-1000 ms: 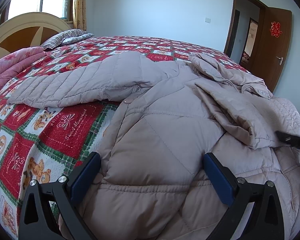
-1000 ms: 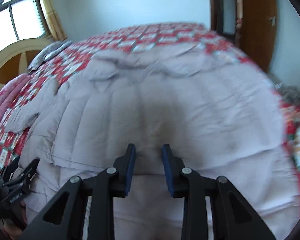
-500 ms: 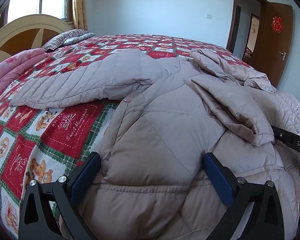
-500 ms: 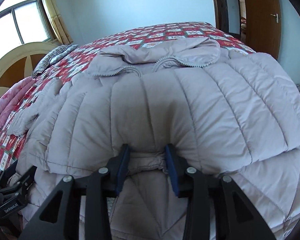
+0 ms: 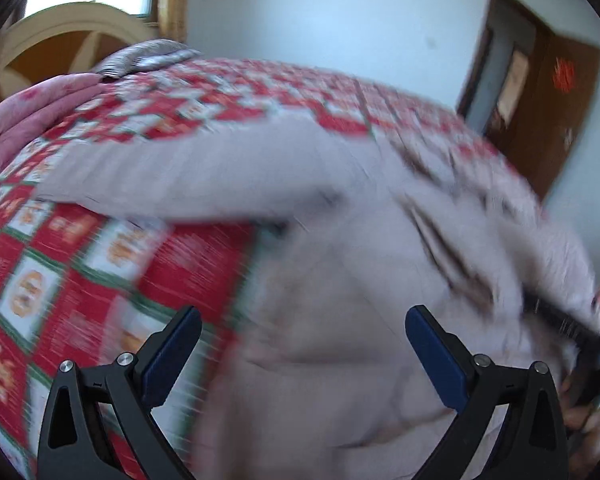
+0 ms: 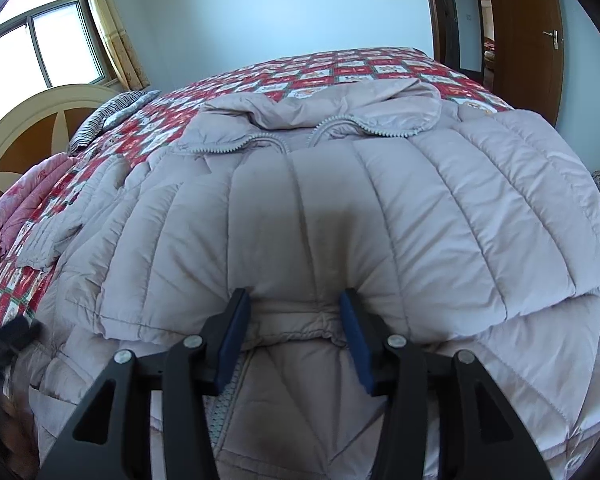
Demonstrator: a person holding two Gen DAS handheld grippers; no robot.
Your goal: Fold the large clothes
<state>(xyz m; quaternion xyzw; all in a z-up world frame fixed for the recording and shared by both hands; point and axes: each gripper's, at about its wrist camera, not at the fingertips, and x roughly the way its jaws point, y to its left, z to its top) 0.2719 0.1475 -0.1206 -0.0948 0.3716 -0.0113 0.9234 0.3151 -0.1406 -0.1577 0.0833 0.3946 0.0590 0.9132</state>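
A large pale pink-grey quilted down coat point(image 6: 380, 208) lies on the bed, one half folded over onto the other, hood point(image 6: 324, 112) at the far end. My right gripper point(image 6: 294, 320) is half open, its pads point(image 6: 232, 332) on either side of the folded hem without pinching it. My left gripper point(image 5: 300, 344) is wide open and empty above the coat's near left part point(image 5: 340, 320), in a blurred view. The coat's left sleeve point(image 5: 204, 176) stretches left across the bedspread. The right gripper's black body point(image 5: 560, 320) shows at the left view's right edge.
The bed has a red, white and green patchwork bedspread point(image 6: 340, 68) point(image 5: 80, 240). A pink folded quilt point(image 6: 24, 196), a striped pillow point(image 6: 112, 116) and a cream headboard point(image 6: 32, 120) are at the left. A brown door point(image 6: 528, 36) stands open at the right.
My right gripper has opened wider and let go of the folded hem, which now rests on the coat. My left gripper is swinging fast, blurring its view, still open.
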